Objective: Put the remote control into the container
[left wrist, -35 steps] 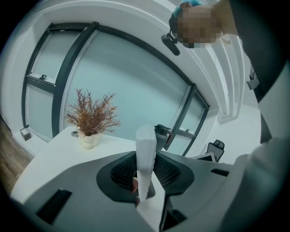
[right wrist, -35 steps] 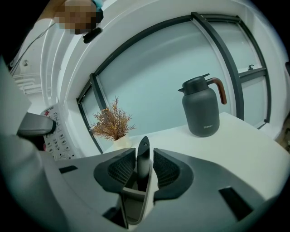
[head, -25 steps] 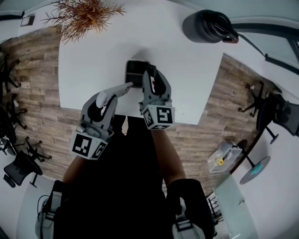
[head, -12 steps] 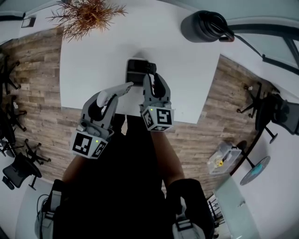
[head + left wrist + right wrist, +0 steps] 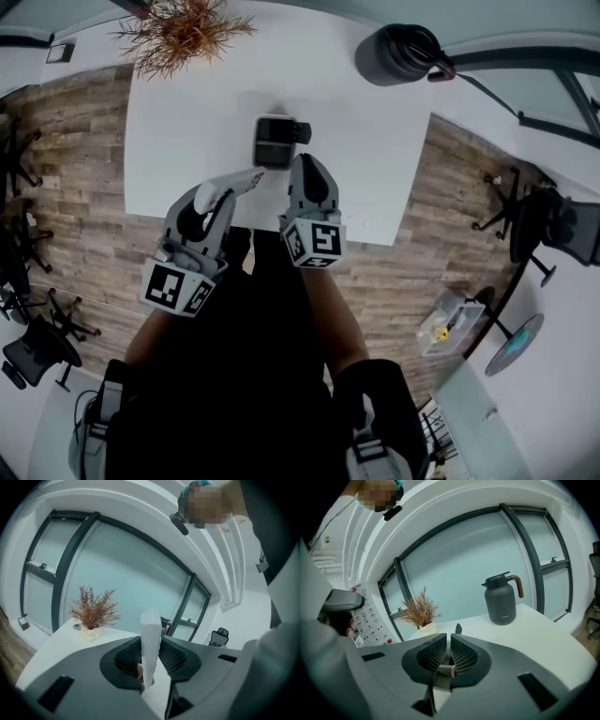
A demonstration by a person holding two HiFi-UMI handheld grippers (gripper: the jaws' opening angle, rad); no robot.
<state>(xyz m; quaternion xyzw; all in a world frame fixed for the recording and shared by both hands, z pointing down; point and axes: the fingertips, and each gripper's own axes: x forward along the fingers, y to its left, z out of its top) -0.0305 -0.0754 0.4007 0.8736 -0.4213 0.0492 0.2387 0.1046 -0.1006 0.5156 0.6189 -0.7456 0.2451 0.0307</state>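
Observation:
The white remote control [image 5: 236, 182] juts from my left gripper [image 5: 214, 197], which is shut on it over the table's near edge. In the left gripper view the remote control [image 5: 151, 641] stands edge-on between the two pads. Its button face [image 5: 370, 618] shows at the left of the right gripper view. The dark grey container [image 5: 272, 142] sits on the white table [image 5: 375, 159], just beyond the remote's tip. My right gripper [image 5: 306, 163] hovers right of the remote and just short of the container. Its jaws [image 5: 450, 654] are shut with nothing between them.
A dried plant in a white pot [image 5: 183, 33] stands at the table's far left corner and a dark jug [image 5: 398, 54] at the far right. Office chairs [image 5: 548, 220] and a clear plastic box [image 5: 448, 319] are on the wooden floor around the table.
My right gripper has drawn back from the container toward the table's near edge. The left gripper with the remote has stayed put.

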